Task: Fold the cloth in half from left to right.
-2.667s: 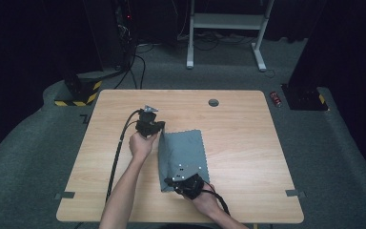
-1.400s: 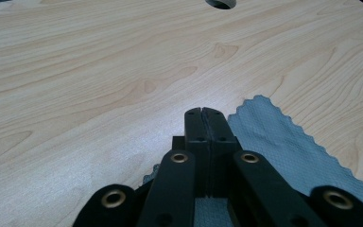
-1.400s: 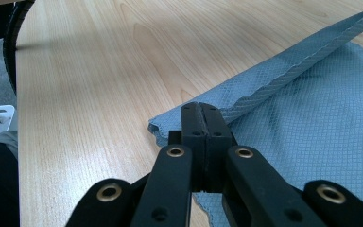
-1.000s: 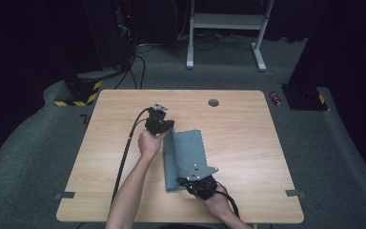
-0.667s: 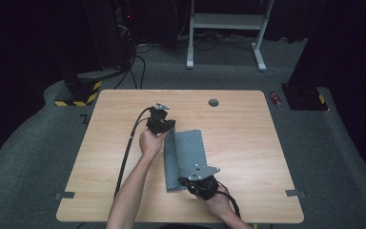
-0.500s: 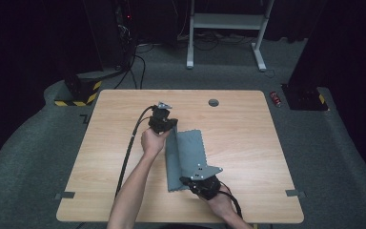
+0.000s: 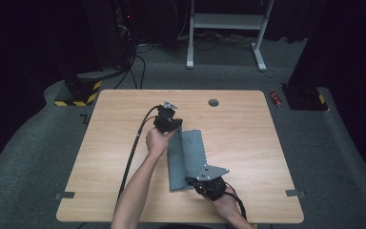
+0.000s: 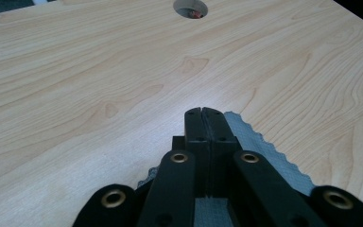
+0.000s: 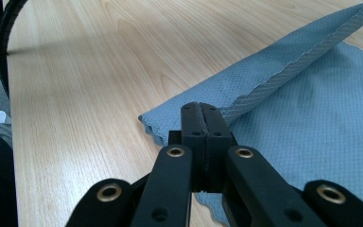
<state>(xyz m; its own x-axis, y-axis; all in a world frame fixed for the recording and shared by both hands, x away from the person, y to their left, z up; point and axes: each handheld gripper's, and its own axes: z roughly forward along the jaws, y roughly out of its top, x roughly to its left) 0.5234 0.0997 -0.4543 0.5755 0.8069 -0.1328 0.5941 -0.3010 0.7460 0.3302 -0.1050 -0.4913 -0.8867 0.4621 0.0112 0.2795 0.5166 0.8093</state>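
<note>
1. Compared with the frame 2.7 s earlier, the grey-blue cloth (image 7: 187,160) was seen narrower: its left side had been lifted and carried over towards the right, and a fold now ran along its length.
2. The left gripper (image 7: 167,122) had been moved farther up the table (image 7: 248,133), at the cloth's far corner.
3. In the left gripper view, the jaws were pressed together on the cloth's scalloped edge (image 8: 264,153).
4. The right gripper (image 7: 205,183) was kept at the cloth's near corner; its jaws were closed on the folded edge (image 9: 246,97).
5. The cloth lay near the table's middle, between the two grippers.
6. No container was seen; a round cable hole (image 7: 213,102) sat near the far edge.
</note>
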